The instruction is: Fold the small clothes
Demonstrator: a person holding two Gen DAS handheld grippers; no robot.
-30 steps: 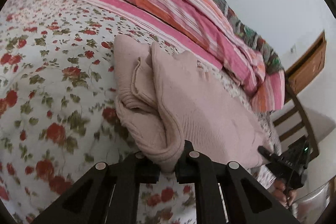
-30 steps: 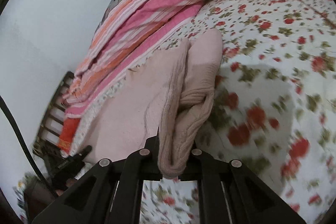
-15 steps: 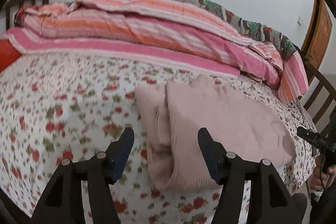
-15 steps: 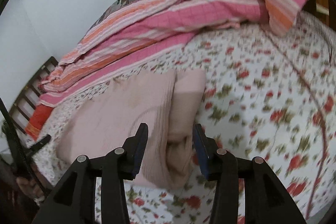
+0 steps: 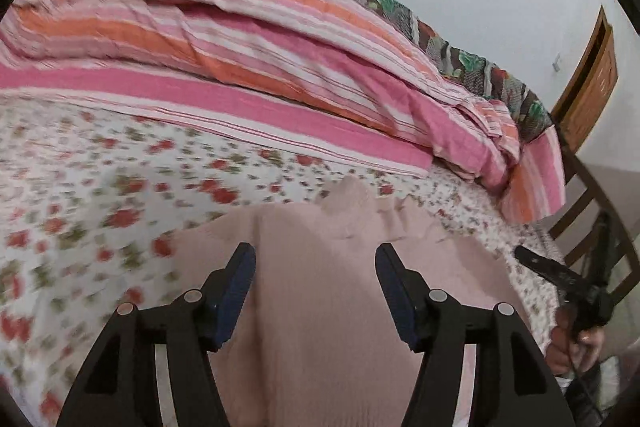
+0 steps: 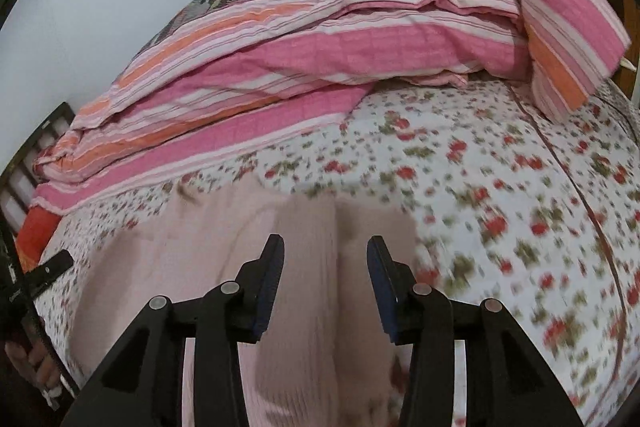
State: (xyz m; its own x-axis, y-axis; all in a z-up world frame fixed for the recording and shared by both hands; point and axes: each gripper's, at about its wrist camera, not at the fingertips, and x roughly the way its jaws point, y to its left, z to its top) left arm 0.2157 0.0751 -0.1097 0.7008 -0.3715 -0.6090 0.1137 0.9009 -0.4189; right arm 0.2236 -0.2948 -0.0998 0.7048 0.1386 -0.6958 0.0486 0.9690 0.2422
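Both my left fingers (image 5: 316,269) and right fingers (image 6: 325,261) gape apart, holding nothing, over the pink knit sweater (image 5: 344,307) lying near on the bed (image 5: 80,187); it looks soft, floppy, best pinched at a folded edge.

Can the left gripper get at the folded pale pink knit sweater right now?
Probably yes: the left gripper is open, hanging over the pale pink knit sweater, nothing lying between them.
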